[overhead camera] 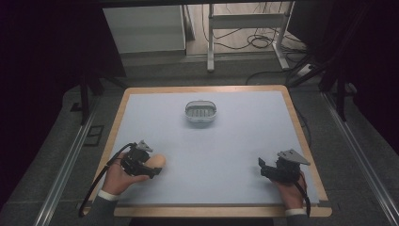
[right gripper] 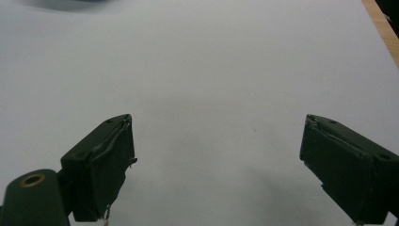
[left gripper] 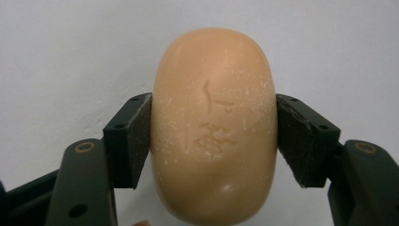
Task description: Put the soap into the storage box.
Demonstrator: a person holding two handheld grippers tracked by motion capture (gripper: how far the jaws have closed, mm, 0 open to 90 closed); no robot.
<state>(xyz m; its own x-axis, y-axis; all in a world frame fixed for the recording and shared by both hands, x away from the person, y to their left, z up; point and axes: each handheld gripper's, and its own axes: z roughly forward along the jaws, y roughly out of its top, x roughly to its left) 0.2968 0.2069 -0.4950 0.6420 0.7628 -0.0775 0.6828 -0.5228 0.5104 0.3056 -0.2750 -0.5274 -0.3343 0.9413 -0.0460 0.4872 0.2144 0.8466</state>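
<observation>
Soap: a peach-coloured oval bar [left gripper: 214, 127], pinched across its middle by the left gripper [left gripper: 214, 136]. Stamped marks show on its top face, with pale scuffing around them (too worn to read). In the high view the soap [overhead camera: 157, 161] sits at the near left of the table, its far end poking out past the jaws.

Left gripper: clamped on the soap. Both black pads [left gripper: 136, 141] press flat against the bar's long sides, one each side. In the high view the left gripper [overhead camera: 151, 167] is low over the mat, cable looping back toward the sleeve; I can't tell whether the soap rests on the mat or hangs just above it.

Left hand: the left hand [overhead camera: 118, 178] wraps the handle from the near side, a white cuff at the wrist.

Right gripper: the right gripper [right gripper: 216, 165] has its jaws spread wide with bare mat between them, nothing held. In the high view the right gripper [overhead camera: 262, 166] is at the near right, well apart from the soap, grey plate on top.

Right hand: the right hand [overhead camera: 291, 188] is behind it, near the table's front edge.

Dish: a grey oval soap dish [overhead camera: 201, 112] with a ribbed floor, at the far centre, well apart from both grippers.

Table: a pale blue mat [overhead camera: 226, 146] inside a wooden rim [overhead camera: 303, 136].
</observation>
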